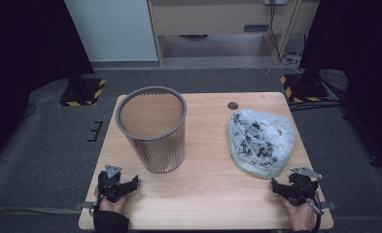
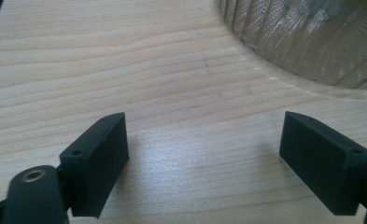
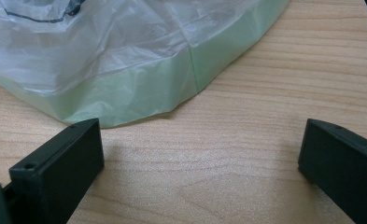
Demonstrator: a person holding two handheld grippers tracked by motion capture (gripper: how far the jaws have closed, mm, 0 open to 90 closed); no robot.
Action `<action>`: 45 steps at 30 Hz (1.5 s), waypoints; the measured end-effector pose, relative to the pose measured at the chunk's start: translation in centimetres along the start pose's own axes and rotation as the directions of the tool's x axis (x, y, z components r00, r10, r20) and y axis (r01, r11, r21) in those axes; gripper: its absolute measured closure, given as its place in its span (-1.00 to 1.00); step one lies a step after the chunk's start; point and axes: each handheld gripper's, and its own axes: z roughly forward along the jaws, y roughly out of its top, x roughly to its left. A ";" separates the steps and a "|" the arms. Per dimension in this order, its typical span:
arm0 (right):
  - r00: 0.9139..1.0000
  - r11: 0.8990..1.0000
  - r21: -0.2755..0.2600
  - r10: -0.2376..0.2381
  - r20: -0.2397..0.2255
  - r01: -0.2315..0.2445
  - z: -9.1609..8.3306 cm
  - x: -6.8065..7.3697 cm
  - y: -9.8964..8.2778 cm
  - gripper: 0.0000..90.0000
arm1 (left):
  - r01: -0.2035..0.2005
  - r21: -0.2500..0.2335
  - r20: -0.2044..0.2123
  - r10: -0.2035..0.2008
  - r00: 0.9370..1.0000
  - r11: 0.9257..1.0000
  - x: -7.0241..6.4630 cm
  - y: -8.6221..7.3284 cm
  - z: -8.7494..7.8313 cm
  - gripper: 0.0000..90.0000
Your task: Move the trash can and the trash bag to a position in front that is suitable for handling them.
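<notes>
1. The bin point(image 1: 152, 130) is standing upright on the table point(image 1: 208, 194), left of centre, mouth open and nothing showing inside; its ribbed wall looks thin but stiff.
2. The bag point(image 1: 261, 140) is lying well to the right of the bin, apart from it, a crumpled heap of clear film with a pale green lower layer and dark print.
3. The left gripper point(image 1: 130, 185) is resting in front of the bin, near its base but not touching it; in the left gripper view its jaws are standing wide apart with bare wood between them.
4. The right gripper point(image 1: 277, 186) is lying far right of the bin, just in front of the bag's near edge; its jaws are spread too, nothing between them.
5. Judgement: the bag is looking light, limp and slippery, likely to sag and slide in a pinch. A raised fold or the green hem point(image 3: 139, 95) is offering the best hold; thin film could tear if dragged.
6. Judgement: the bin is looking light enough to tip if nudged at the rim point(image 1: 152, 92).
</notes>
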 end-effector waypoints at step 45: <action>0.973 0.908 -0.402 -0.187 -0.137 0.118 -2.5 8.8 11.3 -0.63 | 0.059 -0.279 -0.018 -0.067 0.998 0.958 0.3 5.9 -3.8 -0.45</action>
